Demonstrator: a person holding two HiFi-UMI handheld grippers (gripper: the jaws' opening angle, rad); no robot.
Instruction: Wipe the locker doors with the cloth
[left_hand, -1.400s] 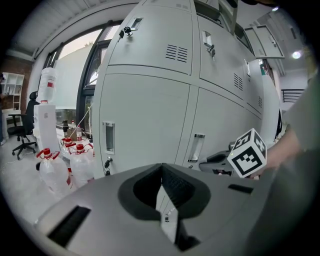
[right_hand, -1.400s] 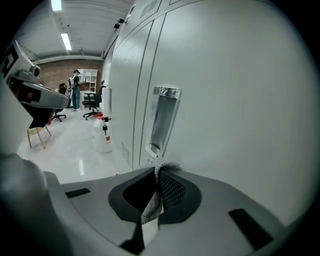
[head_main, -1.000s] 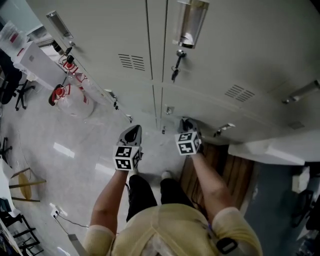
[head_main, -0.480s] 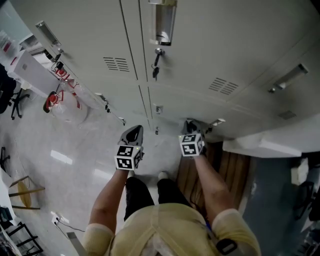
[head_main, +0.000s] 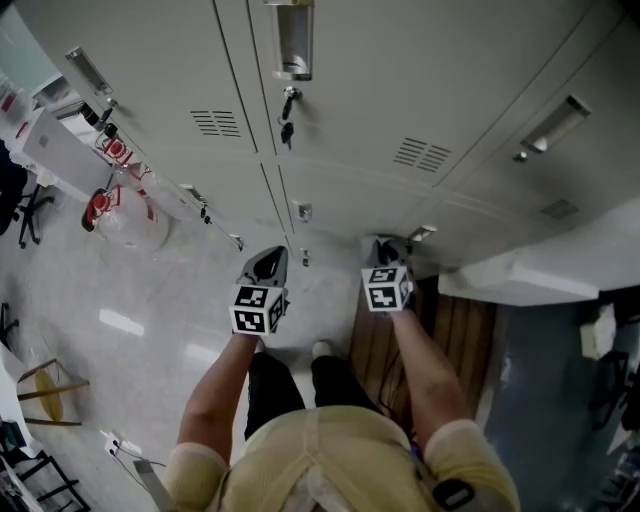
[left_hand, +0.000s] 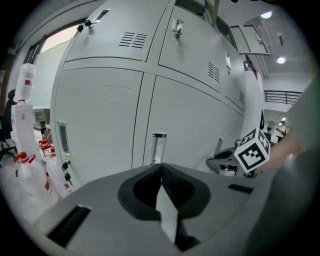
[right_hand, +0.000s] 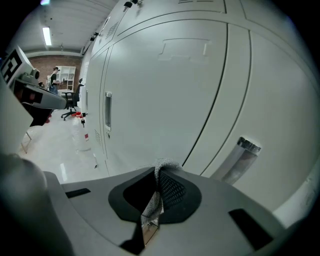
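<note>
Cloth (right_hand: 154, 197) is pinched between the jaws of your right gripper (right_hand: 159, 172), which faces the locker doors (right_hand: 165, 90) at 12 o'clock. Your left gripper (head_main: 265, 268), at its 9 o'clock, has jaws pressed together, empty.

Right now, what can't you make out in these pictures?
- Cloth: the right gripper view shows only a grey fold pinched in the right gripper's tongs; the gripper's body hides the rest.
- Cloth against the locker door: touching or apart, no view settles it.
- Keys, head view: too small to count.
</note>
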